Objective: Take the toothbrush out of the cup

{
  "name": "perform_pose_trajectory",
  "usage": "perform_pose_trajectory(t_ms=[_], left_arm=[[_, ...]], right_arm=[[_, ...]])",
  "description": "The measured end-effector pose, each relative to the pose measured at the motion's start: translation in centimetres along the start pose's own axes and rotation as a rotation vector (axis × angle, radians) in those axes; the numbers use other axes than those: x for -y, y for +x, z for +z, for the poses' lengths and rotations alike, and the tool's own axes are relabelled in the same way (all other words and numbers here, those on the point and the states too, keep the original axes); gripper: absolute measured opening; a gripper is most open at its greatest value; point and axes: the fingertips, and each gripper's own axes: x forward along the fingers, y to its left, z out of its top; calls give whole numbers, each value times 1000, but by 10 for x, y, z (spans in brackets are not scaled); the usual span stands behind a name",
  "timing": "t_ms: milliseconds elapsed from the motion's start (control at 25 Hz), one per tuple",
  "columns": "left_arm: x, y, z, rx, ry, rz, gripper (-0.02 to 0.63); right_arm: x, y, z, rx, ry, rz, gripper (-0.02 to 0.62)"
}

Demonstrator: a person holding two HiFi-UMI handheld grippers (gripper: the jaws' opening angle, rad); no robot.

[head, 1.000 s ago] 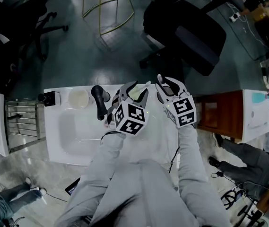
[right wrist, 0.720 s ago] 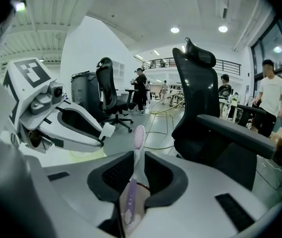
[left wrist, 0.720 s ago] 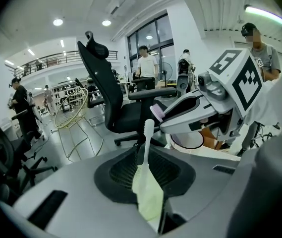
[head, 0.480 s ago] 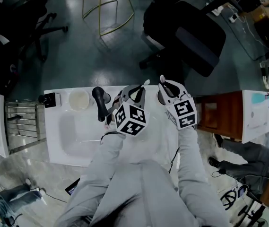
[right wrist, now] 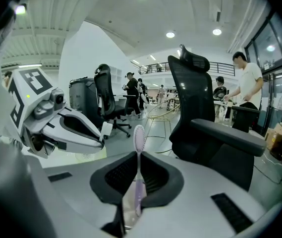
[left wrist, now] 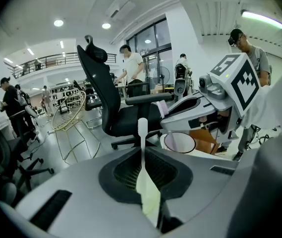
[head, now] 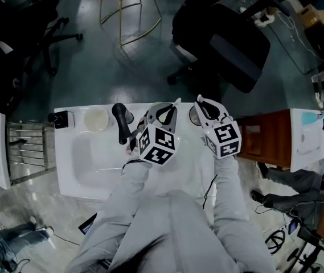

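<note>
Your left claw (left wrist: 143, 151) has just been closing and is now clenched on the pale green toothbrush (left wrist: 141, 130), whose white head stands just beyond its tips. Your right claw (right wrist: 139, 155) has also just closed, grasping the lilac toothbrush (right wrist: 139, 133) upright. A cup (left wrist: 179, 143) sits on the white tabletop (head: 62, 164) directly beneath the right claw.

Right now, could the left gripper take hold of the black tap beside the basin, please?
Probably not yet. The tap stands close to the left gripper with nothing between them, but its jaws have just closed on a pale toothbrush, so it has no free grip.
</note>
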Motion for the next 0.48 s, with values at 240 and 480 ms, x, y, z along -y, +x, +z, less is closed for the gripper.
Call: perform_pose_trajectory(t_ms=[240,480], left_arm=[[4,-12,13,45,-2,2,41],[4,-32,29,102,-12,13,41]], right_arm=[[1,-14,11,44,13,-18,36],[1,-36,23,89,16,-44,35]])
